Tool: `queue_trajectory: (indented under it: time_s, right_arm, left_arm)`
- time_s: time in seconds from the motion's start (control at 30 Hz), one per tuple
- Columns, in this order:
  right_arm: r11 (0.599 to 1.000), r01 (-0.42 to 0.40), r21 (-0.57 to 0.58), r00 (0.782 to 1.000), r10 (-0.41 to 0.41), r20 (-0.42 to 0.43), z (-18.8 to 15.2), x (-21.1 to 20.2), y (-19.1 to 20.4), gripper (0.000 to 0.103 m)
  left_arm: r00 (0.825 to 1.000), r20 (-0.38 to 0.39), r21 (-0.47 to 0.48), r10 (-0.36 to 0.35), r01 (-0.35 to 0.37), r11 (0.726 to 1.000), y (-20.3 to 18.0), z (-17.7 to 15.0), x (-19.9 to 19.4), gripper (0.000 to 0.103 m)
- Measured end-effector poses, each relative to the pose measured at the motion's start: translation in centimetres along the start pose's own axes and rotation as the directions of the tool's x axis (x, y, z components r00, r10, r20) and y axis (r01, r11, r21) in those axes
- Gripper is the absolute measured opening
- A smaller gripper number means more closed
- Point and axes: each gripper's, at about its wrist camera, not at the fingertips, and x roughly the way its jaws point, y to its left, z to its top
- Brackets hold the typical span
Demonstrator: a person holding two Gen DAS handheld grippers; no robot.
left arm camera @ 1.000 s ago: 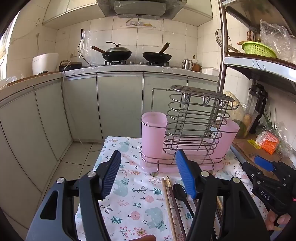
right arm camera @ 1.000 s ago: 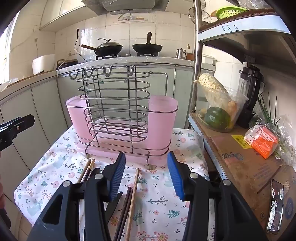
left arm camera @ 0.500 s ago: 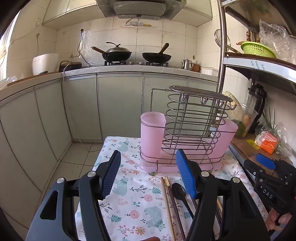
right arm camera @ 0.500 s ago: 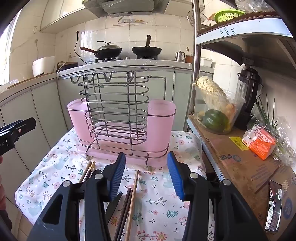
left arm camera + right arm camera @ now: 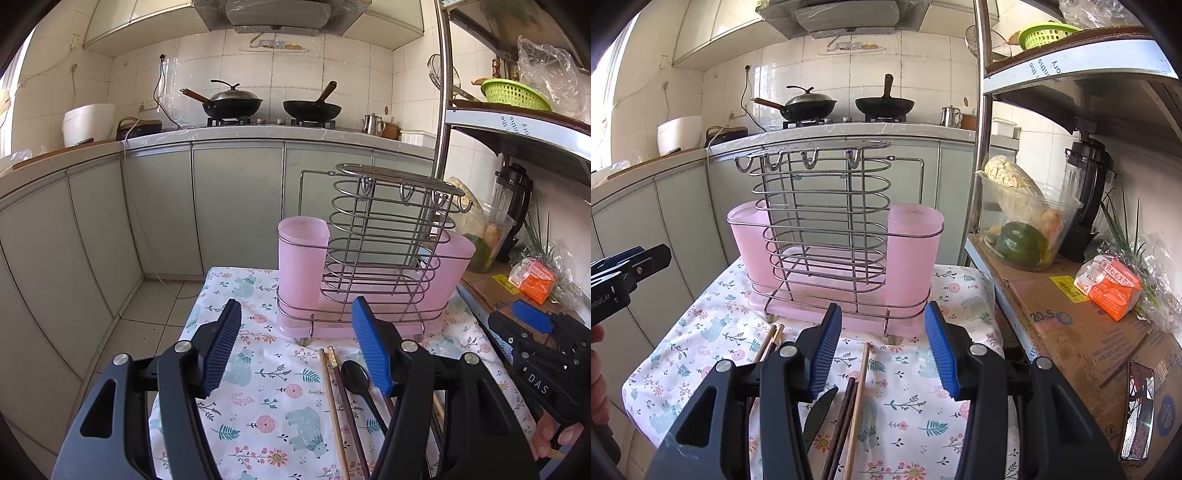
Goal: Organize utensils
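A pink utensil holder with a wire rack (image 5: 373, 266) stands at the far side of the floral cloth; it also shows in the right wrist view (image 5: 834, 258). Chopsticks (image 5: 334, 398) and a black spoon (image 5: 356, 378) lie on the cloth in front of it. In the right wrist view, chopsticks (image 5: 855, 398) and a black serrated knife (image 5: 818, 413) lie below the fingers. My left gripper (image 5: 295, 347) is open and empty above the cloth. My right gripper (image 5: 882, 350) is open and empty above the utensils; it also shows in the left wrist view (image 5: 532, 321).
The small table with the floral cloth (image 5: 258, 406) has a floor drop at its left. A shelf unit at the right holds a cardboard box (image 5: 1071, 325), a clear bowl of vegetables (image 5: 1023, 236), a blender (image 5: 1086, 199) and an orange packet (image 5: 1112, 288). Grey cabinets (image 5: 236, 206) stand behind.
Both grippers have drawn back and risen slightly, so the holder looks a little farther away. Both stay open and empty.
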Motion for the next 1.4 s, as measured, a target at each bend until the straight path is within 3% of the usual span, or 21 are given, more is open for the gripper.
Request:
queue_trajectory:
  time_s: [1.4]
  right_arm:
    - [0.999, -0.016, 0.039, 0.999, 0.017, -0.032, -0.3, 1.6, -0.6, 0.046]
  left_arm:
    - [1.0, -0.029, 0.023, 0.01, -0.009, 1.0, -0.6, -0.5, 2.0, 0.063]
